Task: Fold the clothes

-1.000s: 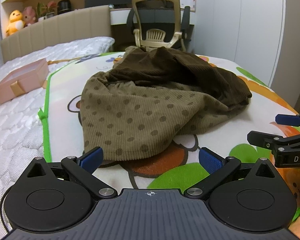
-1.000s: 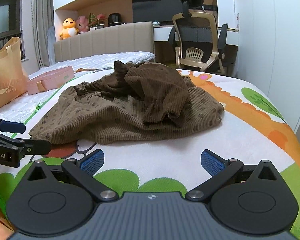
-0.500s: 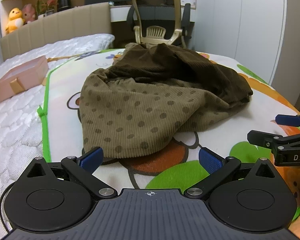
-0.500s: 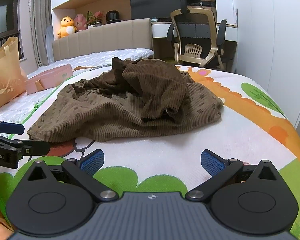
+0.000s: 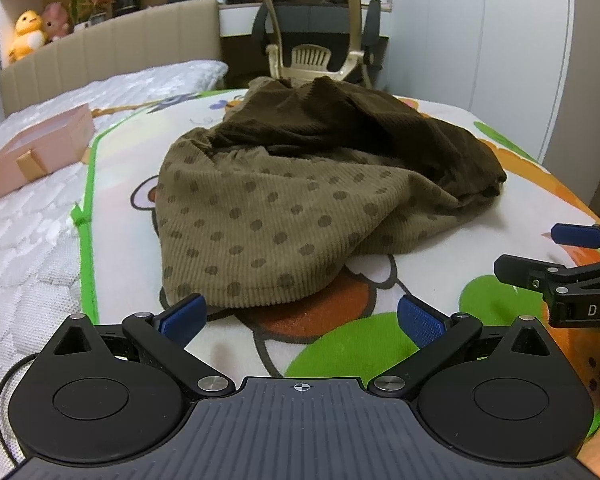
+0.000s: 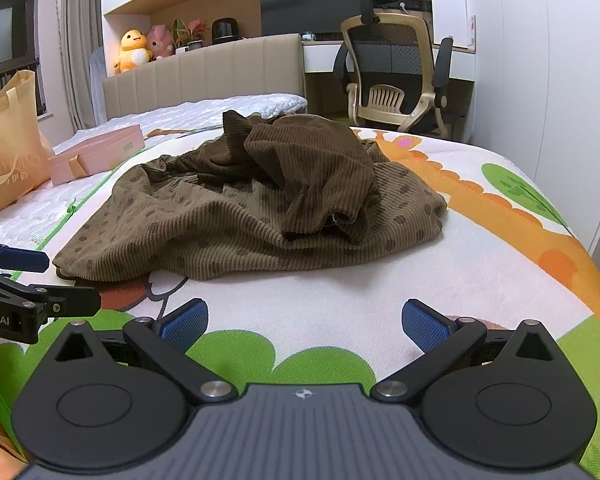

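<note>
- Crumpled brown corduroy garment w/ darker polka dots (image 5: pixel 284 216) lies in a heap on the cartoon-print white, green and orange play mat (image 5: pixel 380 344) spread over the bed; unfolded, darker plain-brown part bunched on top toward the far side.
- Left gripper (image 5: pixel 300 316): blue-padded jaws spread wide, nothing held. Its left pad sits just beside the garment's near hem (contact: can't tell).
- Right gripper (image 6: pixel 305 322): jaws also wide apart, empty, over bare mat, clearly short of the cloth's near edge.
- Each gripper shows at the edge of the other's view: right one at the right edge of the left wrist view, left one at the left edge of the right wrist view.
- Pink cardboard gift box (image 6: pixel 100 152) on the white quilted mattress (image 5: pixel 24 248), left of the mat.
- Tan paper shopping bag (image 6: pixel 8 148) at far left.
- Beige mesh-back office chair (image 6: pixel 396 76) beyond the bed's far end.
- Yellow plush toy (image 6: pixel 134 50) on the ledge behind the padded beige headboard (image 6: pixel 204 72).
</note>
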